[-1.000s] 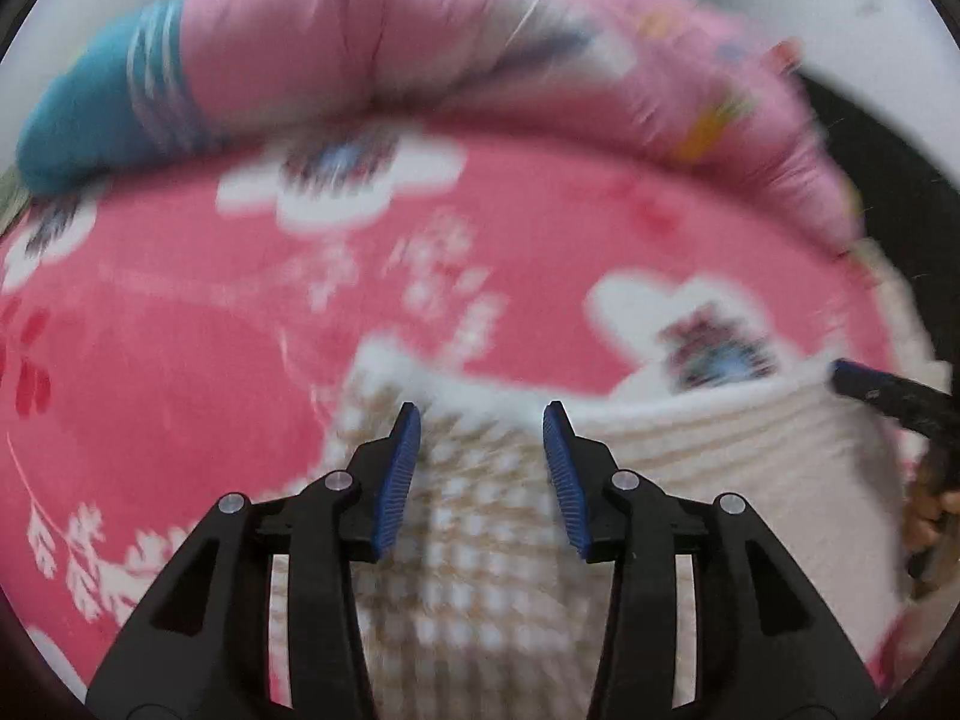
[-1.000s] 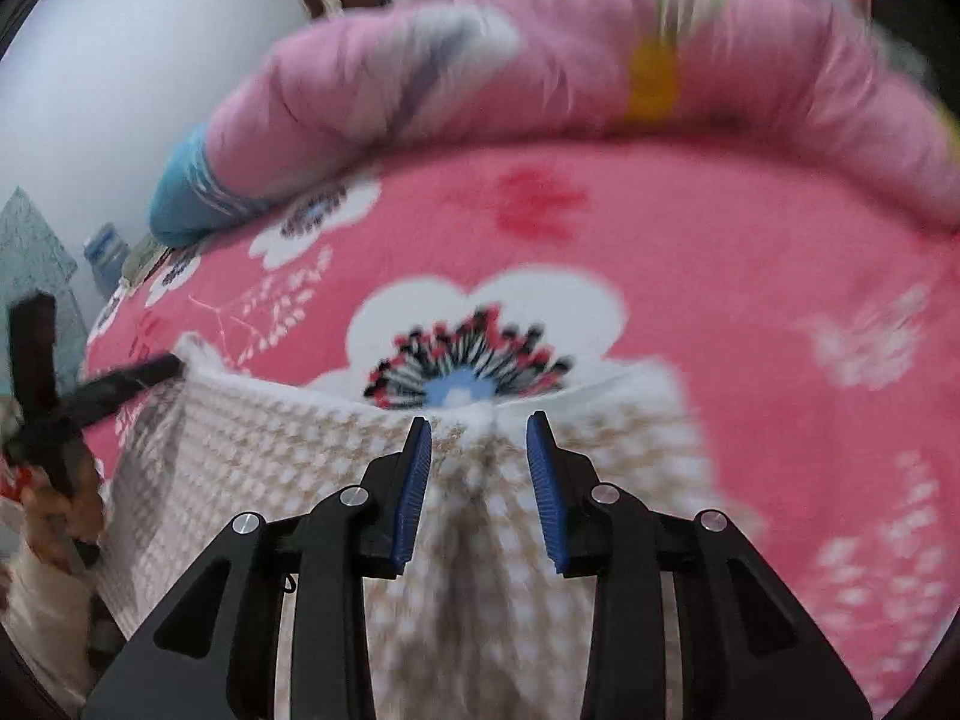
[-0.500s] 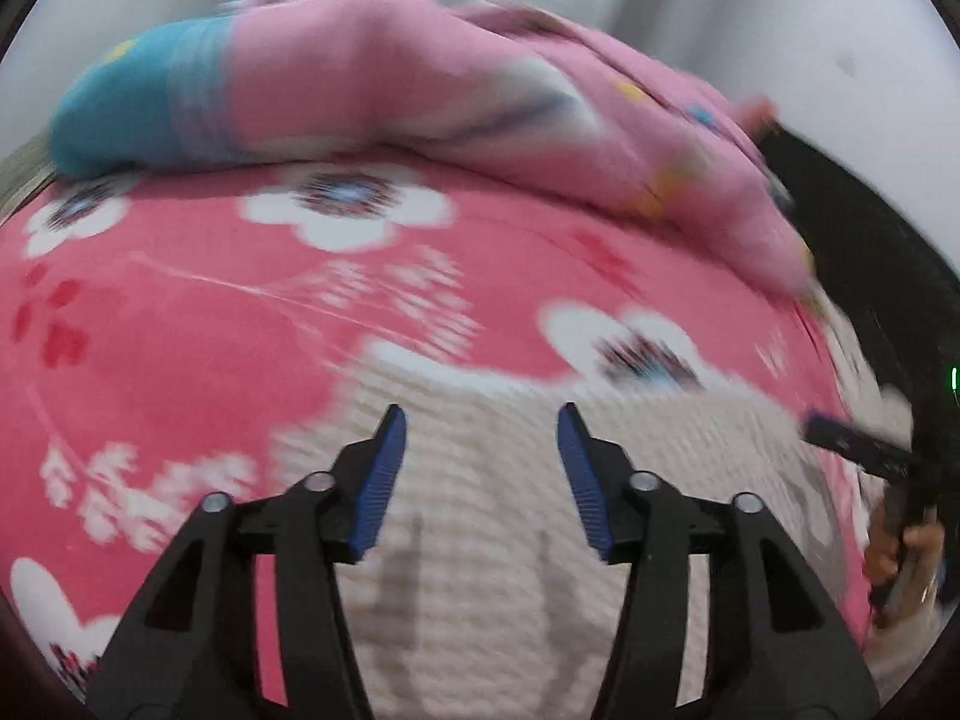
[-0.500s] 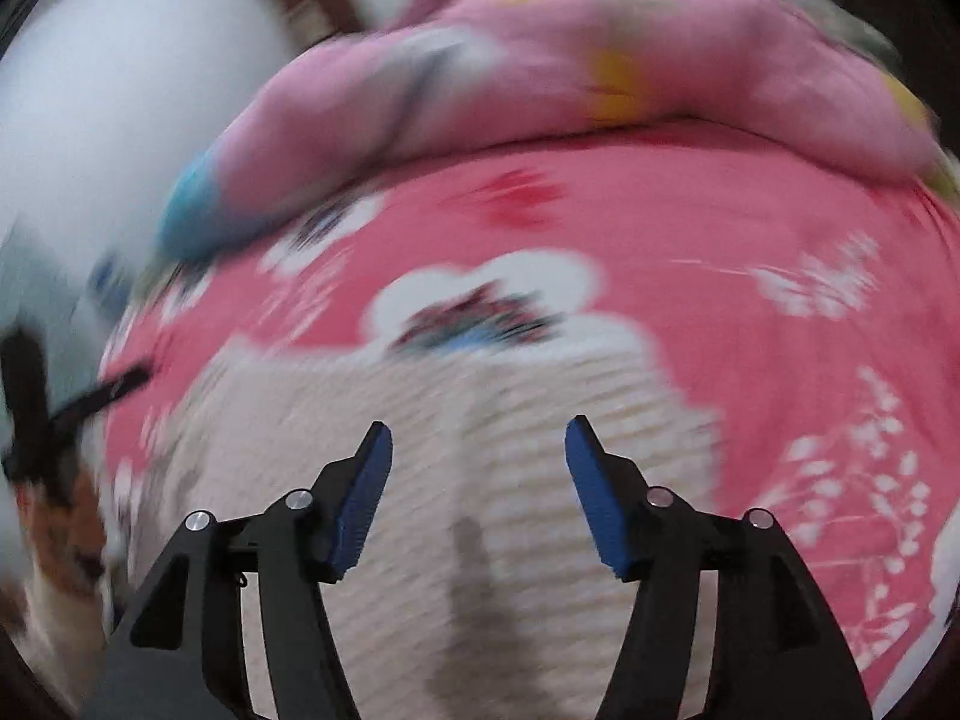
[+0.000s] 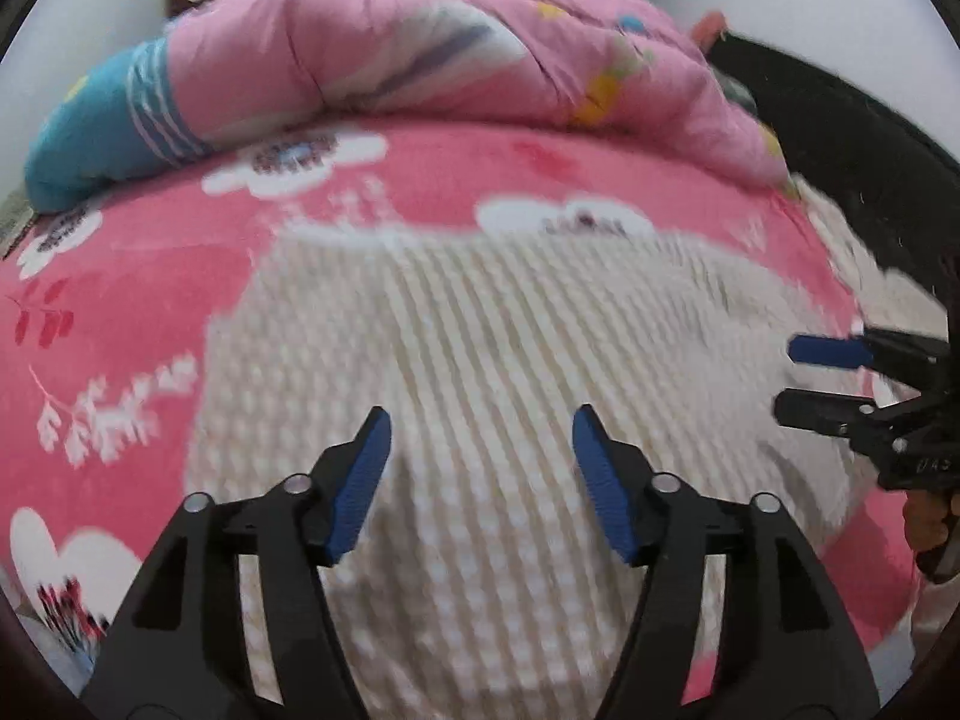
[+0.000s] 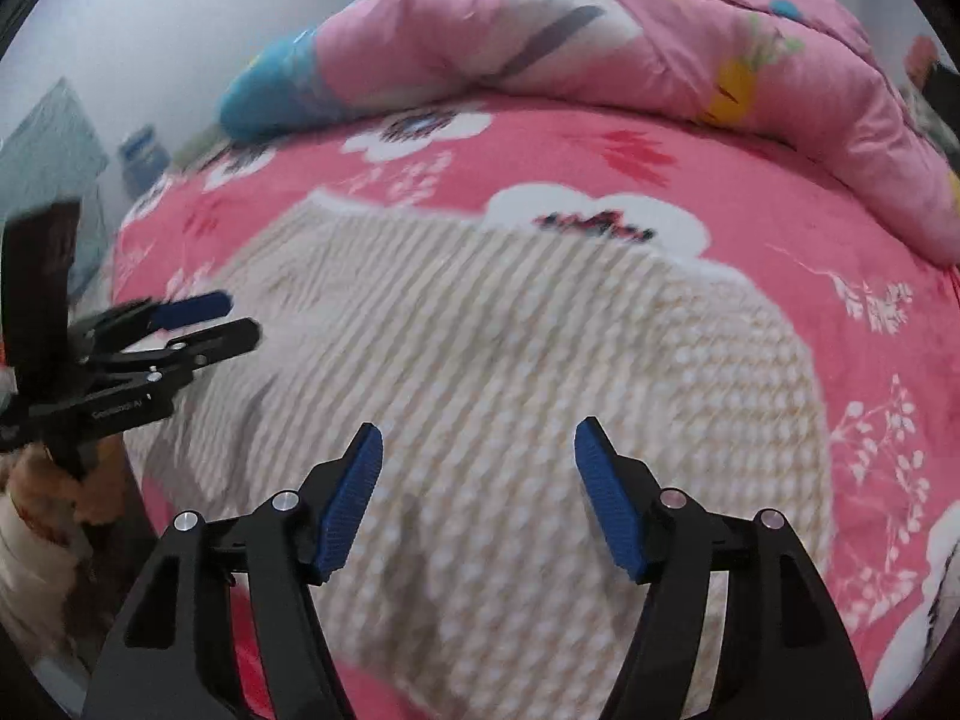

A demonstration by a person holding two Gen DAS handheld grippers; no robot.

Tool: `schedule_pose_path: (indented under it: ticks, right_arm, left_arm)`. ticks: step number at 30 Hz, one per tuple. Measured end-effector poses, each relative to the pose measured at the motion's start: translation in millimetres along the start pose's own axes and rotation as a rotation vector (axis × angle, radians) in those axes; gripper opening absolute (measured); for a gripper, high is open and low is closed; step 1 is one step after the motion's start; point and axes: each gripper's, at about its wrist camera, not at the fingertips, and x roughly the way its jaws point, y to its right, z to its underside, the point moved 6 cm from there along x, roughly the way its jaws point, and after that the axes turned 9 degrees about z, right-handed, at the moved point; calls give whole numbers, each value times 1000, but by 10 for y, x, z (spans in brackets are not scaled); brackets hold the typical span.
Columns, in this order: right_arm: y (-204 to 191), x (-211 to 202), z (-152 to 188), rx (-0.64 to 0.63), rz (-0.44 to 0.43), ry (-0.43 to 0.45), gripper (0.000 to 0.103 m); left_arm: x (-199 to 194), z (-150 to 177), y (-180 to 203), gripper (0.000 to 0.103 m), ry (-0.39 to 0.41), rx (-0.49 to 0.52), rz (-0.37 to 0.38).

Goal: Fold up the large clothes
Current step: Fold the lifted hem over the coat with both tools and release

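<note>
A cream and beige checked knit garment [image 5: 492, 360] lies spread flat on the pink flowered bed cover [image 5: 150, 276]; it also shows in the right wrist view [image 6: 510, 360]. My left gripper [image 5: 482, 456] is open and empty, held above the garment's near part. My right gripper [image 6: 478, 468] is open and empty above the same garment. Each gripper shows in the other's view: the right one [image 5: 798, 378] at the garment's right edge, the left one [image 6: 234, 318] at its left edge.
A rolled pink quilt with a blue end [image 5: 420, 60] lies across the far side of the bed, also in the right wrist view [image 6: 600, 48]. A white wall stands behind. A dark edge [image 5: 840, 138] borders the bed at the right.
Both grippers have let go of the garment's far edge, opened wide and pulled back toward me. The garment now lies flat on the bed.
</note>
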Motion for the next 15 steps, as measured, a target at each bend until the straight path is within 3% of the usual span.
schedule_pose_path:
  ticks: [2,5,10,13,15]
  right_arm:
    - [-43,311,130,-22,43,-27,71]
    - [21,279,131,44,15,-30,74]
    - [-126,-224,350,9,24,35,74]
    - [-265,39,592,-43,111,29,76]
    - [-304,115,633,-48,138,41,80]
  left_arm:
    - [258,222,-36,63,-61,8,-63]
    - [284,298,31,63,-14,88,-133]
    - [-293,430,189,63,63,47,-68]
    - [-98,761,112,70,-14,22,-105]
    - [-15,852,143,71,18,69,-143]
